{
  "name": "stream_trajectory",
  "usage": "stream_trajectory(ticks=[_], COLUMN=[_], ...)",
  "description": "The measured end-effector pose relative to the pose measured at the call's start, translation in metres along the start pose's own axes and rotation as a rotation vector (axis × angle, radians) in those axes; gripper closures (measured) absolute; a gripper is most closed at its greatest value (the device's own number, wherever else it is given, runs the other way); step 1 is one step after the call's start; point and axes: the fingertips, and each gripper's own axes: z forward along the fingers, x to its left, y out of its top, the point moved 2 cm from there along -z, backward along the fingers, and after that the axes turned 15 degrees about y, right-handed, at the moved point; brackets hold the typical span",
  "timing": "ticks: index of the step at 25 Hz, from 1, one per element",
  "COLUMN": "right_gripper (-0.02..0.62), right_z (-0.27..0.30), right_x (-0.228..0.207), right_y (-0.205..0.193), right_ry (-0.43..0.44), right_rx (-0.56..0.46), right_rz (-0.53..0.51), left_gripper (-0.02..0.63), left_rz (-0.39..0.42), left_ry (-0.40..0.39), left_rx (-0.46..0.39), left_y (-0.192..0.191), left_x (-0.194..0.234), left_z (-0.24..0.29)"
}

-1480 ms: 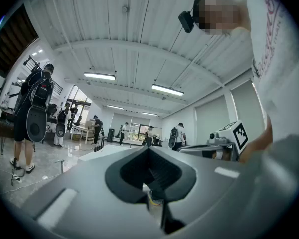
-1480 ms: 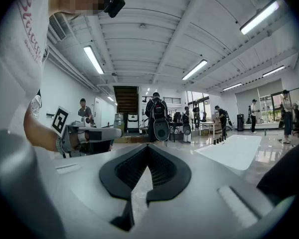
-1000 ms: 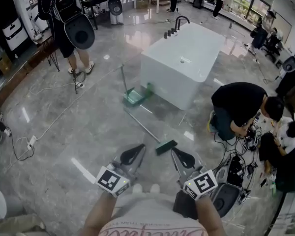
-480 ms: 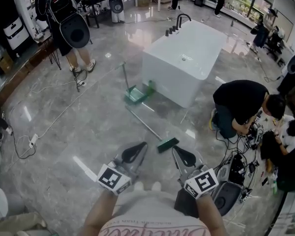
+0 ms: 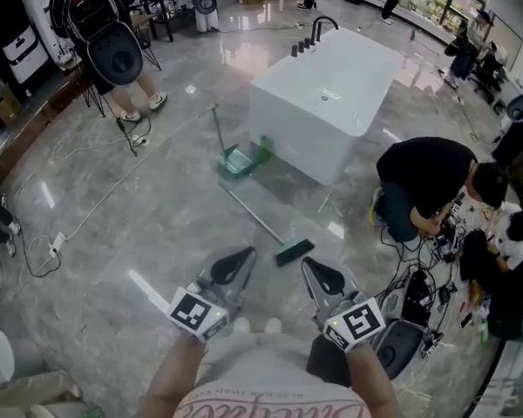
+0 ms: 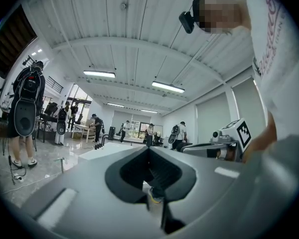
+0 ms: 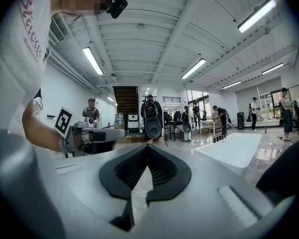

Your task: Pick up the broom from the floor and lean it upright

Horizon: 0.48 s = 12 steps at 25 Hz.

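While flat on floor (image 5: 148, 225), broom (image 5: 292, 252) near dustpan (image 5: 241, 160), bathtub (image 5: 331, 103).

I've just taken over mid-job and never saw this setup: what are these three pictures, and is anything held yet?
There is no robot: a person holds a pair of tongs in each hand. The downward picture comes from a camera on the person's head; the left tongs and right tongs show at its bottom. The other two come from cameras riding on each pair, looking along it. Both pairs are closed and empty. On the floor the broom lies flat, green head toward the person, near a green dustpan and a white tub. Nothing is held yet.
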Motion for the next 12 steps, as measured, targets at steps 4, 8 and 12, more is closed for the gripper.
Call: stream_trajectory(ticks=[4, 8, 12], right_gripper=[0.594, 0.594, 0.594], right_z=[-0.005, -0.008, -0.004], right_x=[-0.015, -0.030, -0.045], right_y=[-0.004, -0.010, -0.016], right_ry=[0.021, 0.034, 0.043], right_rx=[0.007, 0.010, 0.018], right_rz=[0.008, 0.024, 0.044], left_gripper=[0.606, 0.606, 0.606], left_rz=[0.005, 0.003, -0.001], left_ry=[0.032, 0.075, 0.114], left_rx=[0.001, 0.013, 0.032], left_y=[-0.005, -0.013, -0.019], left_x=[-0.003, 0.001, 0.008], left_z=[0.013, 0.017, 0.017])
